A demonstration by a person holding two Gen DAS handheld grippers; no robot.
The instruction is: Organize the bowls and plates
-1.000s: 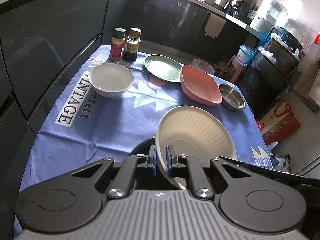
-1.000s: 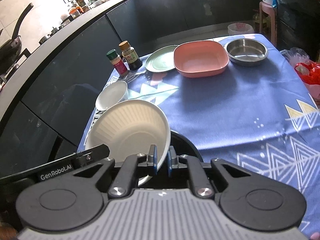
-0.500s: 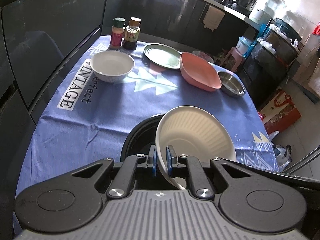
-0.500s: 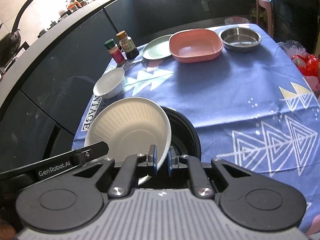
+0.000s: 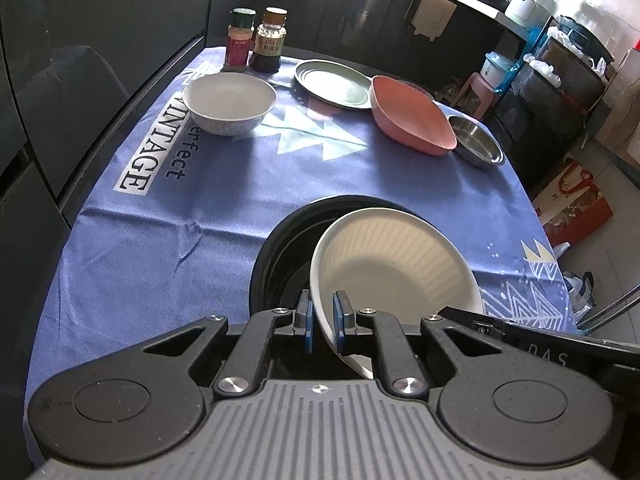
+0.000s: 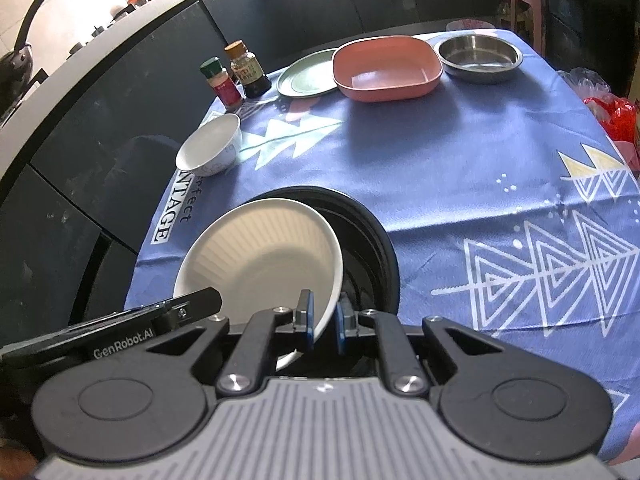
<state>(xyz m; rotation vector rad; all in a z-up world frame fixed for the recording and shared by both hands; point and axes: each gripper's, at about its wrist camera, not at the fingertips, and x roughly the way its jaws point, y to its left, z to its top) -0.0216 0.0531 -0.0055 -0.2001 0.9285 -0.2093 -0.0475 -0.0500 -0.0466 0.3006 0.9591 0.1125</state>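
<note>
We work over a table draped in a blue cloth (image 5: pixel 224 200) printed with white triangles and the word VINTAGE, pushed against dark glossy cabinets (image 5: pixel 80 60) in a kitchen; a pale counter with a black pan (image 6: pixel 16 68) runs along the far left in our right view, and shelves with plastic bags and a pink stool (image 5: pixel 478 84) stand beyond the table's far end. Toward the back of the cloth we see two spice bottles (image 5: pixel 256 40) side by side, a small white bowl (image 5: pixel 231 102) near them, a green plate (image 5: pixel 332 84), a pink square dish (image 6: pixel 386 68) whose edge overlaps the plate, and a steel bowl (image 6: pixel 478 56) just beside the dish. Close to us, a black round bowl (image 6: pixel 372 248) sits on the cloth, and the large ribbed white bowl (image 5: pixel 394 276) is tilted inside it, its far rim against the black bowl's far wall. We hold that white bowl from both sides: our left gripper (image 5: pixel 322 320) has its blue-padded jaws narrowed onto the near-left part of the rim, one pad inside and one outside, and our right gripper (image 6: pixel 324 320) pinches the near-right part of the rim in the same way, pads pressed on the wall.
</note>
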